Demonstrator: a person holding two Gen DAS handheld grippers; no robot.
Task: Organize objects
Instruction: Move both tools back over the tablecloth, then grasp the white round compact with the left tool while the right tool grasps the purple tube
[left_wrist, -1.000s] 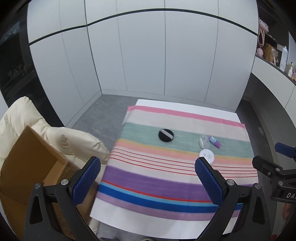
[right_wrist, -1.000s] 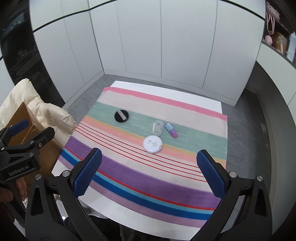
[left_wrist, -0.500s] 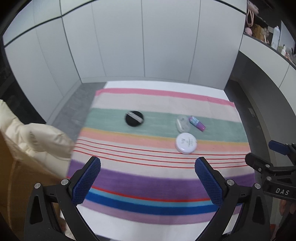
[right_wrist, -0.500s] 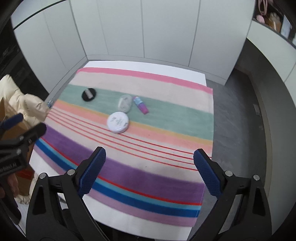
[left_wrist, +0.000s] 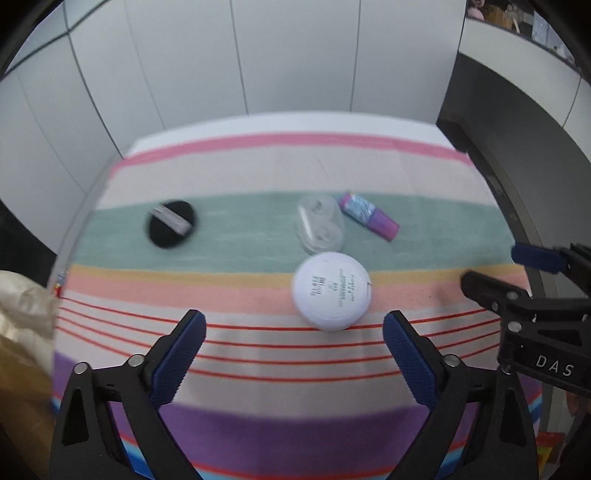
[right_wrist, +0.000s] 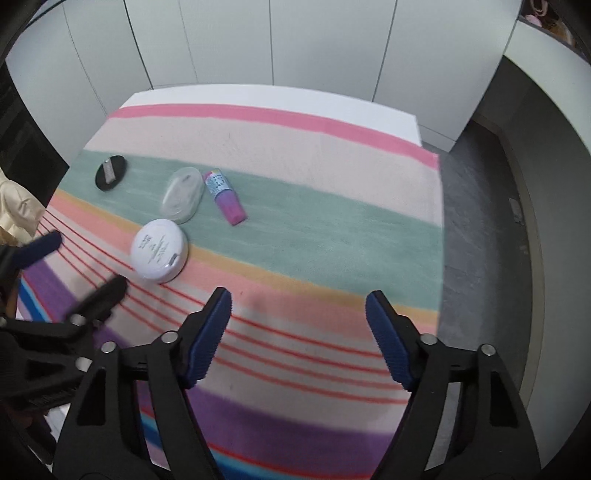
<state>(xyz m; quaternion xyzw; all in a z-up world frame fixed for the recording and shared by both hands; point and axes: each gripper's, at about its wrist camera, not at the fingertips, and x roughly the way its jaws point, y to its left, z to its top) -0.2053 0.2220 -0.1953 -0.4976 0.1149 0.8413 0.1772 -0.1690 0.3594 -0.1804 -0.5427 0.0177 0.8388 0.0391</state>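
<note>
- Biggest change: both grippers are coming down toward the striped cloth (left_wrist: 258, 173) vs 1 s ago; the items are looming much larger in both wrist views now. Wall + floor are filling less of the frame.
- Meaning for the task: prob. the approach phase is ending and the 1st pick is getting set up. Nothing sorted yet, all 4 items are still lying on the cloth.
- White round compact (left_wrist: 331, 291): sitting on the peach/yellow bands, just ahead of the L gripper (left_wrist: 293, 363), slightly R of its centre line. Looks like the L target, judging by aim.
- Clear lid/case (left_wrist: 320, 224): lying on the green band, touching or just behind the compact; can't tell which.
- Purple tube (left_wrist: 369, 215): lying on its side on the green band, just beside the clear case, on its R.
- Black powder puff (left_wrist: 171, 223): lying apart from the other 3, well to the L on the green band.
- L gripper fingers: standing wide, closing a little; nothing between the pads, touching nothing.
- R gripper (right_wrist: 297, 339) fingers: closing noticeably, narrower than 1 s ago, but still apart; only bare cloth between them, holding nothing. The tube + compact are lying ahead and to its L.
- Each gripper is also showing at the edge of the other's view, so they're working side by side.
</note>
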